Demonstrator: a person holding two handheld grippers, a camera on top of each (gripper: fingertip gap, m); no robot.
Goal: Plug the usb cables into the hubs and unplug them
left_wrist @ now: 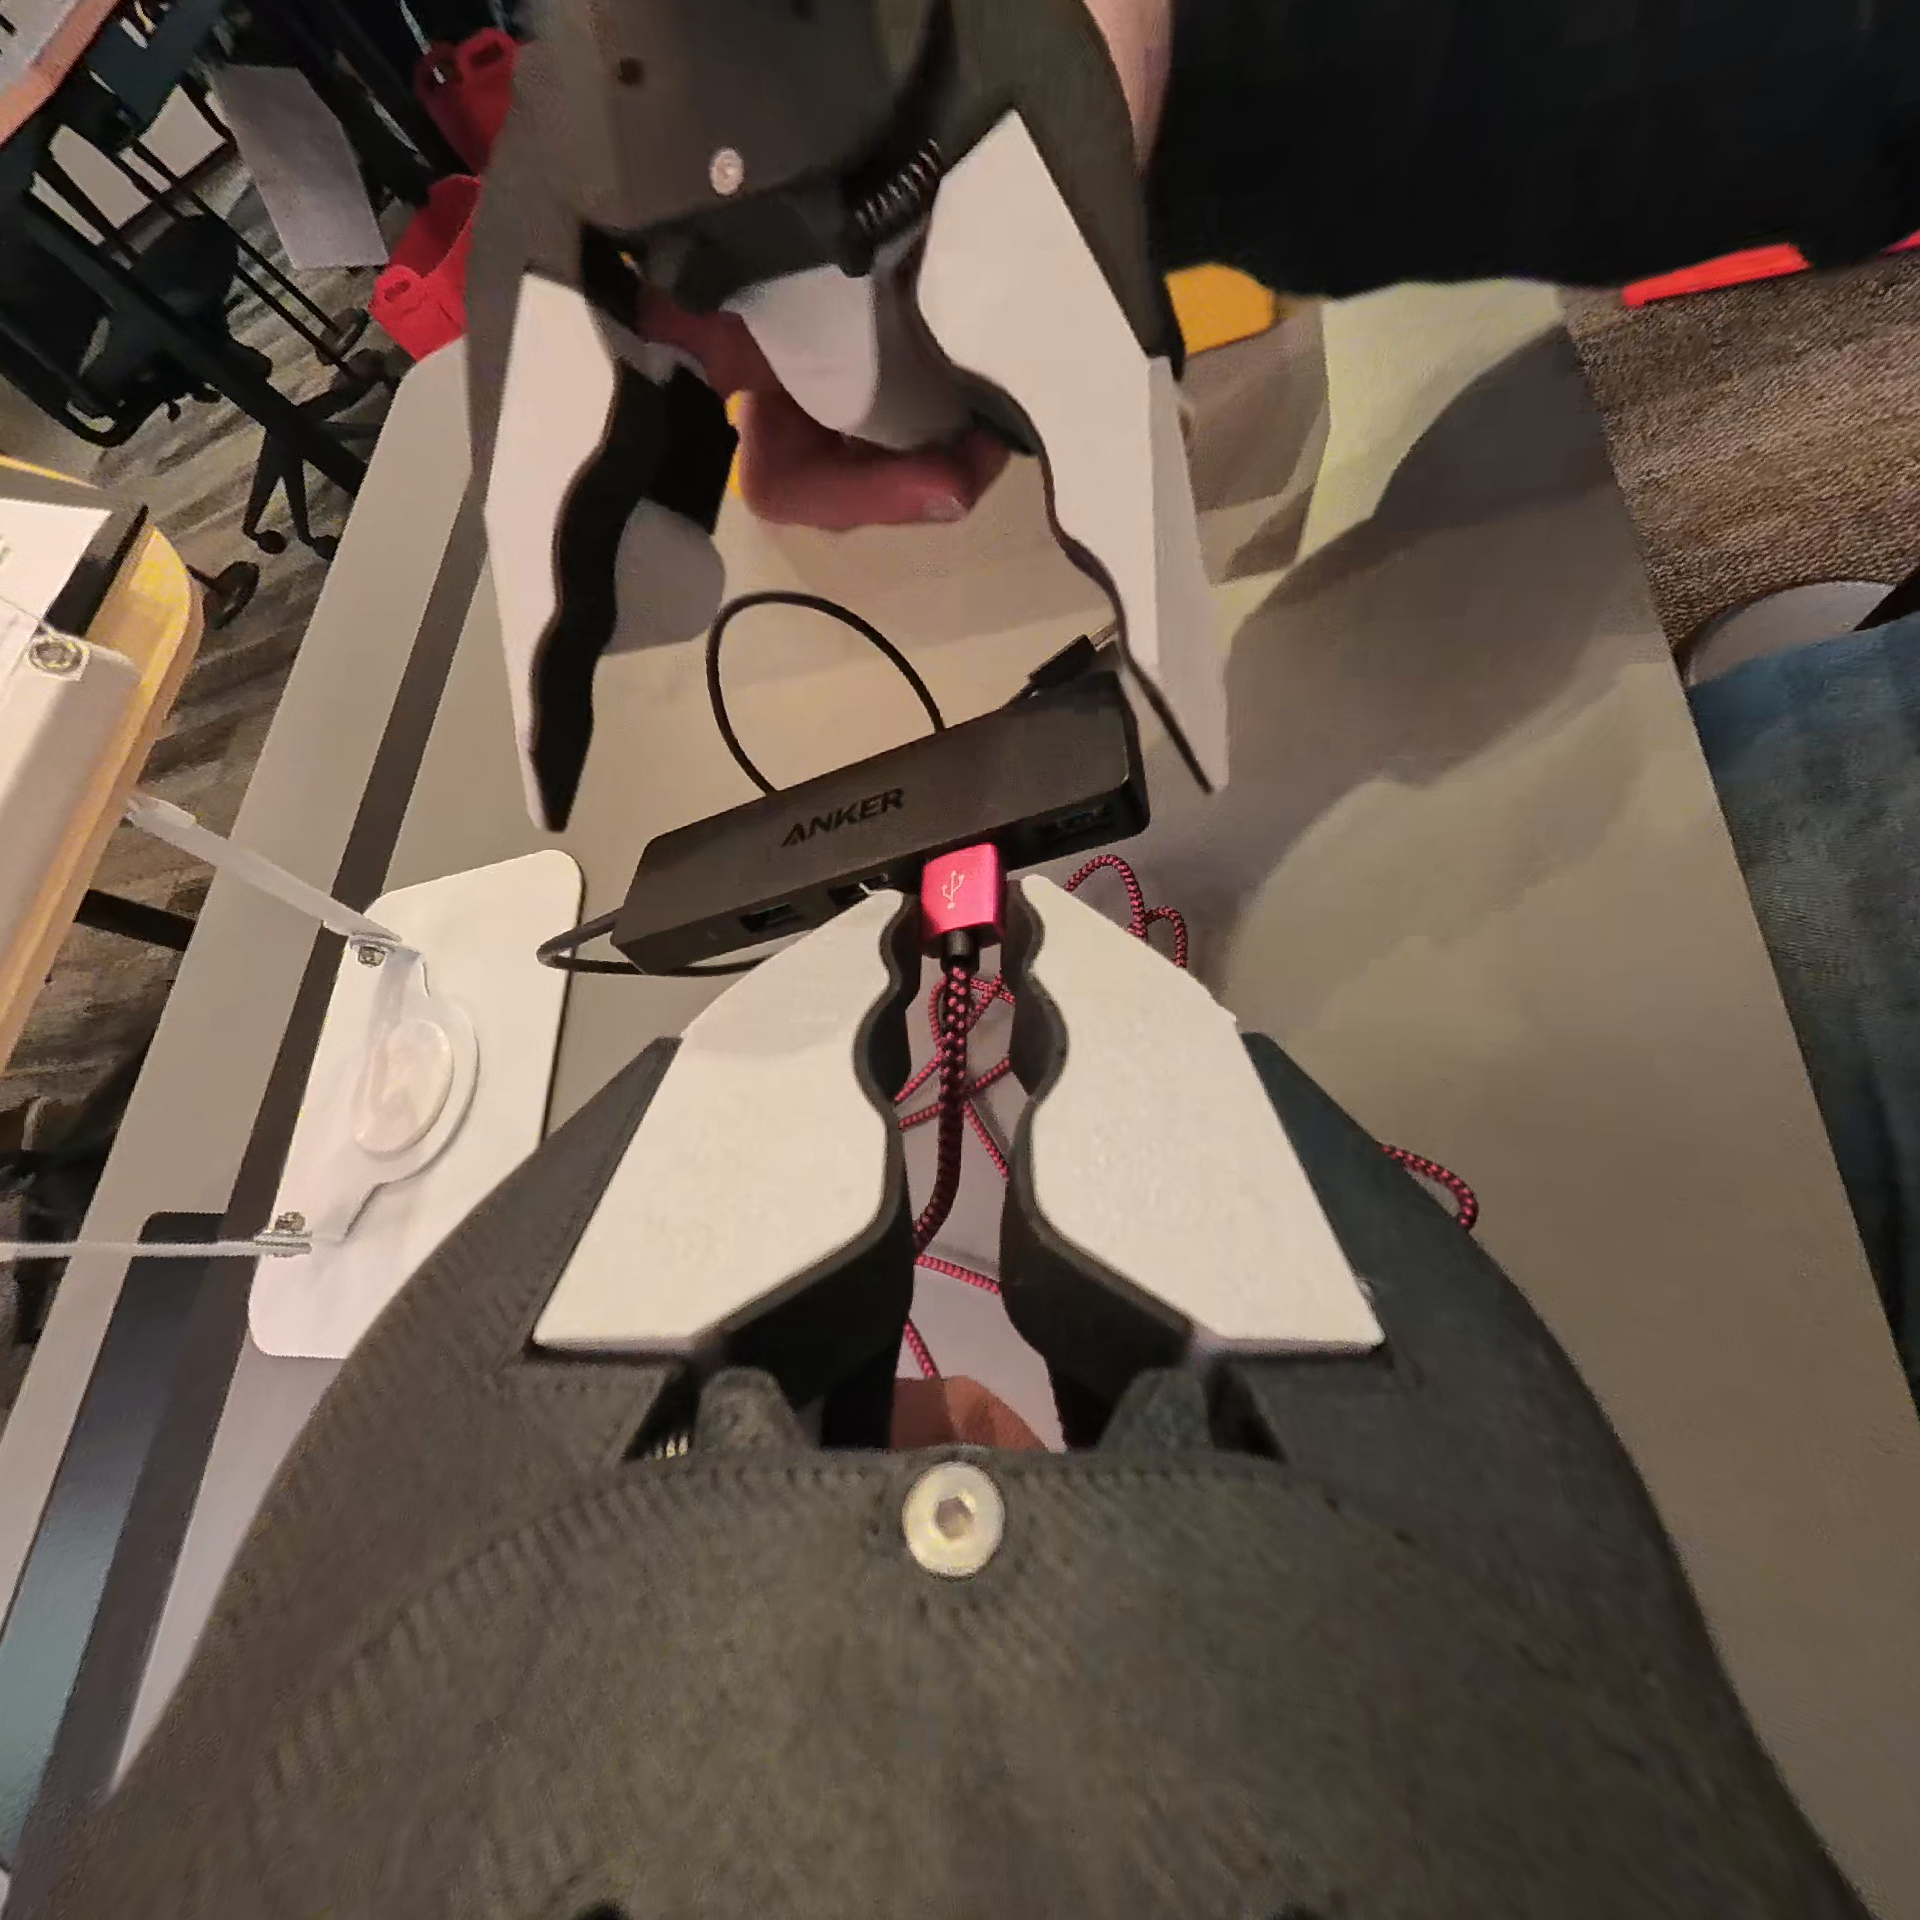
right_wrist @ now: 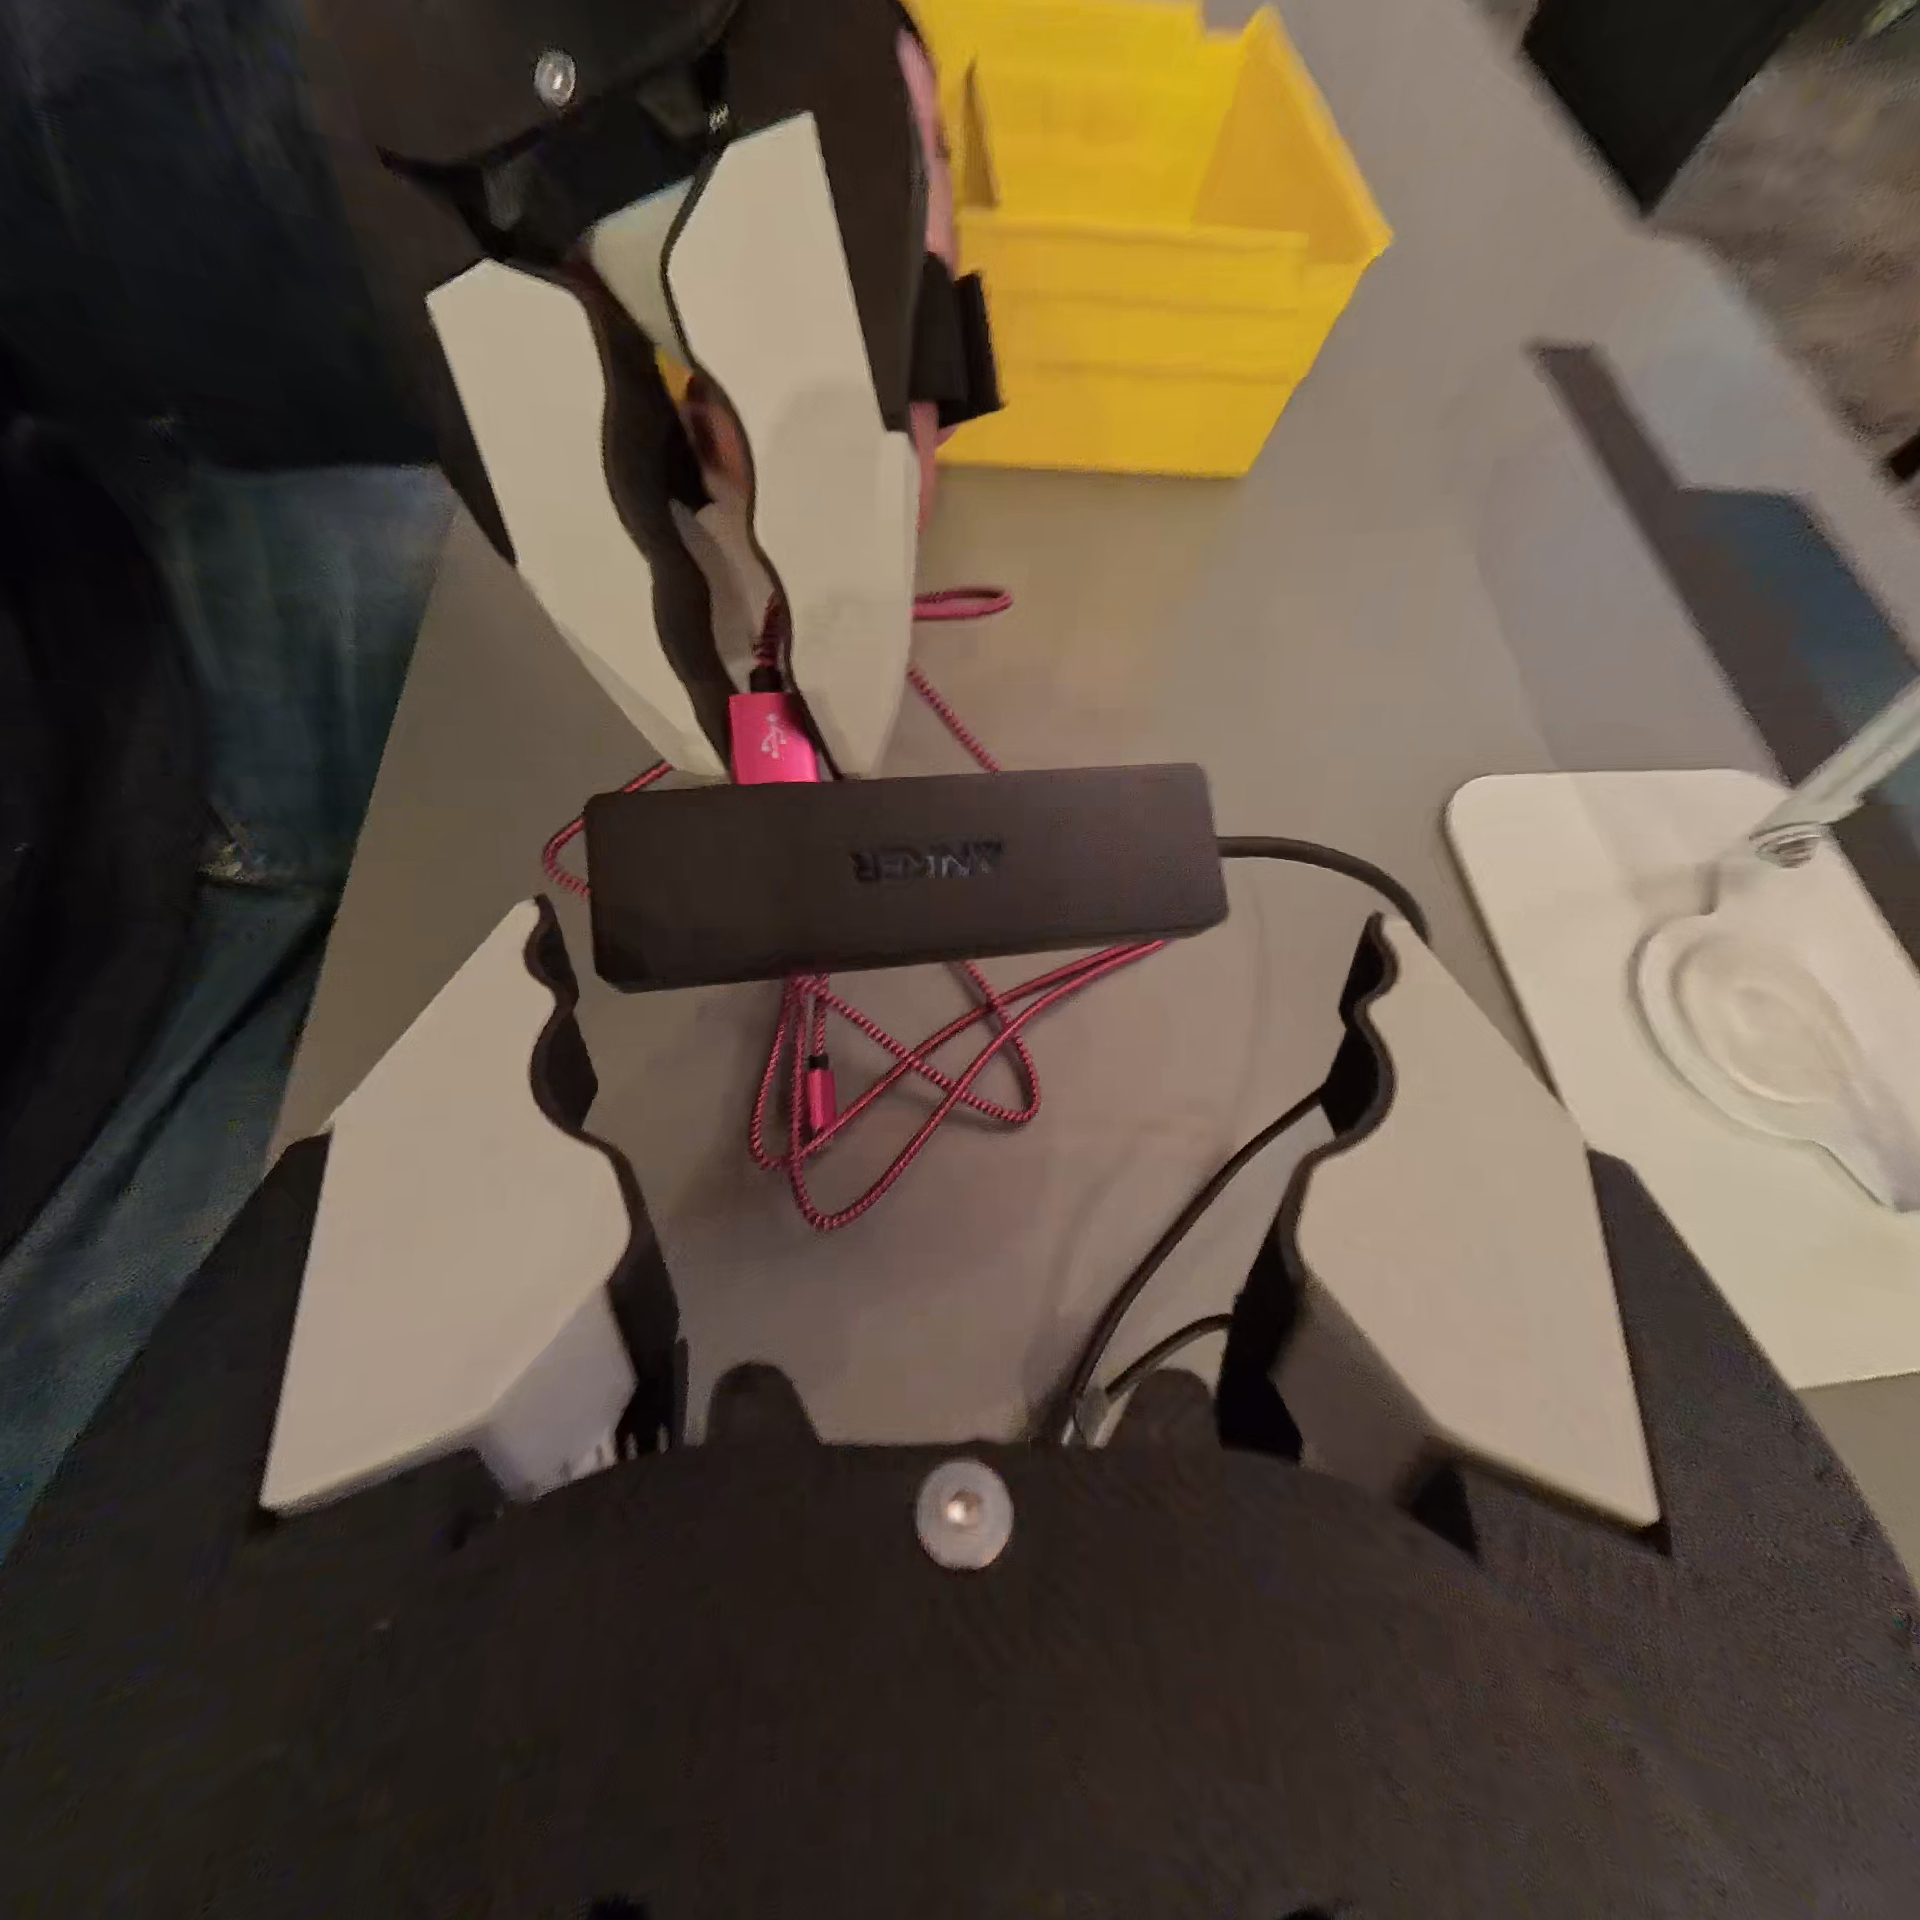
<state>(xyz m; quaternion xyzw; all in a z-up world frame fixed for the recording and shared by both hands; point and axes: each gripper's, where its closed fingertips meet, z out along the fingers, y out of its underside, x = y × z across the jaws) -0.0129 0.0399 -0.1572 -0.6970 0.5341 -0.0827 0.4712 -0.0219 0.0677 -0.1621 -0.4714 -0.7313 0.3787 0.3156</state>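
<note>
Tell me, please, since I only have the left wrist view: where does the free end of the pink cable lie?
Observer: The pink cable ends in a small connector that lies loose on the table, on the right tongs' side of the hub.
Operator: Thank you. Are the right tongs gripping the hub from behind?
Observer: No. The right tongs are open wide, with one fingertip near each end of the hub's back edge, not shut on it.
Operator: And where does the hub's black lead go?
Observer: The black lead curves from the hub's end back between the right tongs' fingers.
</note>
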